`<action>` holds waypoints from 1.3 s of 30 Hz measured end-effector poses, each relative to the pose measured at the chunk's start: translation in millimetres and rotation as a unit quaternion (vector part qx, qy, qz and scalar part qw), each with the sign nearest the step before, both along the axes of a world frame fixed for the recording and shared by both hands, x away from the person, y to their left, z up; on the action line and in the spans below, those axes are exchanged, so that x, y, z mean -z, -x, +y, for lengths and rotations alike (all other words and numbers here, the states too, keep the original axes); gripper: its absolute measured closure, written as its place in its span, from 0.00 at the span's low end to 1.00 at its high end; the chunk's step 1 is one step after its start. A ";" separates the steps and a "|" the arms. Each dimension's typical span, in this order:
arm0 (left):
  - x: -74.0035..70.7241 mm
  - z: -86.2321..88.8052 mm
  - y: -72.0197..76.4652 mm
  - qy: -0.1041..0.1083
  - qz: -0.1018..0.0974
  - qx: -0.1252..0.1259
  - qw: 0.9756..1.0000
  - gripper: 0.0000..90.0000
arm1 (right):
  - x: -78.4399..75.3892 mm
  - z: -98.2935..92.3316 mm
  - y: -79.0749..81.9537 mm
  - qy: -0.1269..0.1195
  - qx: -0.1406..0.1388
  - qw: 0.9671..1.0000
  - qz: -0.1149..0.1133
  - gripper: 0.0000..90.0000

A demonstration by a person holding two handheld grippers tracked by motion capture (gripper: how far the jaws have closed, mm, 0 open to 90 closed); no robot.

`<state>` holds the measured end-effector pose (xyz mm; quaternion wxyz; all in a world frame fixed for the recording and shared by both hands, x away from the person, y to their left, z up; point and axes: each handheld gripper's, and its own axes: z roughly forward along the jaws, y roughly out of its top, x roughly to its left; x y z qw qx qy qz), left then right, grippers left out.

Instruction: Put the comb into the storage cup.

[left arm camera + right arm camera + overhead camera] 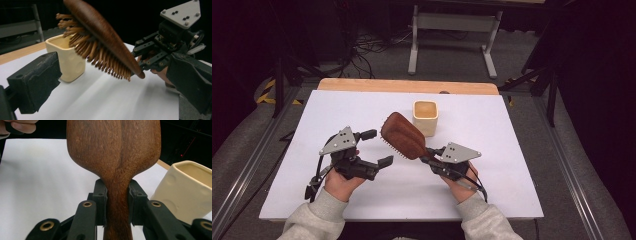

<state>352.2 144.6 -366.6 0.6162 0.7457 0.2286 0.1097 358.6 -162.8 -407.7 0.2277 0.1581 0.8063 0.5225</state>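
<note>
While the right claw [428, 156] pinches the wooden hairbrush [403, 135] by its handle, the brush head hangs in the air above the white worktop [492, 190], clear of it. The right gripper view shows both pads pressed flat against the narrow neck of the handle, one on each side, with the broad wooden back of the head rising straight ahead. The brush's long axis runs from that claw up and away toward the far left, so the head sits just beside the cream cup [426, 117] rather than over it; the bristles face down and toward the person's left. In the left gripper view the bristles [100, 53] slope past the cup's rim [56, 40], near it, though I cannot tell whether any touch it.

The left claw [377, 147] is spread wide with nothing between its jaws, held off to the left of the brush head and apart from it. The right hand is plainly the one doing the work and the nearer to the cup. My guess is that the brush is bound for the cup, which lies to the far right of the head, so the coming move turns on swinging the head over the opening and tipping the axis upright.
</note>
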 end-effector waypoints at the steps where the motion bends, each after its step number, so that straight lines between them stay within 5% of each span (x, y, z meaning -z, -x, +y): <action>1: -0.9 -1.2 -2.2 0.000 0.001 0.004 1.000 0.00 | 0.2 0.0 0.2 -0.001 0.001 1.000 -0.001 0.80; 4: -3.0 -7.3 -6.6 0.000 0.017 0.006 1.000 0.00 | 0.7 0.0 0.9 -0.004 0.002 1.000 -0.004 0.80; 8: -7.3 -19.9 -10.5 -0.043 0.028 -0.001 0.999 0.00 | 1.1 0.2 1.2 -0.004 0.004 1.000 -0.007 0.80; 22: -4.8 -36.1 -18.8 -0.045 0.051 -0.020 0.997 0.03 | 2.7 2.6 2.4 0.001 0.007 1.000 -0.018 0.80; 27: -2.9 -37.0 -21.5 -0.047 0.069 -0.034 0.996 0.19 | 3.6 5.9 4.1 0.004 0.000 1.000 -0.023 0.80; 39: -4.7 -31.5 -22.0 -0.033 0.107 -0.009 0.994 0.44 | 9.4 9.9 3.6 0.027 0.000 0.999 -0.030 0.80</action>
